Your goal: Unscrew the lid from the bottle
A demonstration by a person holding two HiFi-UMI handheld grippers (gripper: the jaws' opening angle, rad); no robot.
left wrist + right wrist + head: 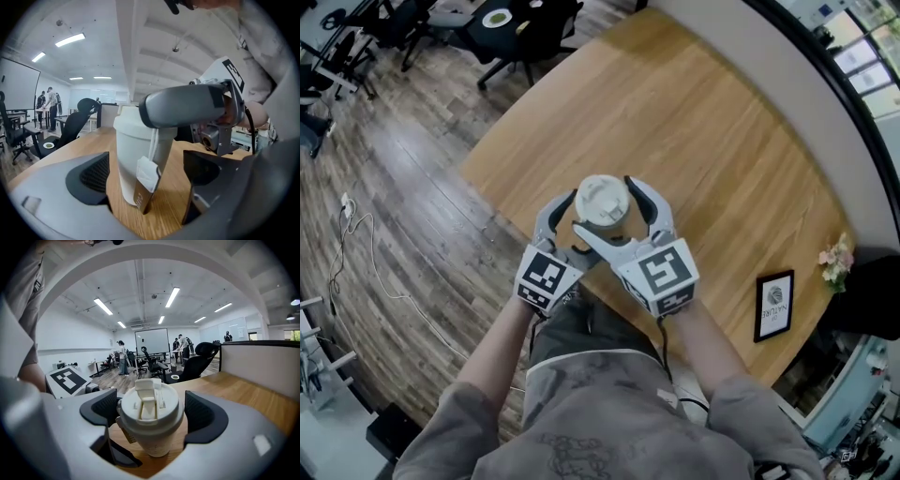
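Note:
A white bottle point(602, 201) with a flip-top lid point(149, 405) stands upright on the wooden table point(722, 141), near its front edge. My right gripper point(602, 204) is open, one jaw on each side of the lid, with the pads point(205, 416) close beside it and not pressing. Lower down and from the left, my left gripper point(577, 219) is open around the bottle's body point(133, 154), with gaps on both sides of it. A paper tag point(144, 182) hangs down the bottle's side. A right gripper finger point(183, 106) crosses in front of the lid in the left gripper view.
A small framed card point(773, 305) and a bunch of flowers point(836, 262) stand at the table's right end. Office chairs point(520, 33) and a cable point(356, 234) are on the wood floor to the left. Several people stand far off in the room point(123, 357).

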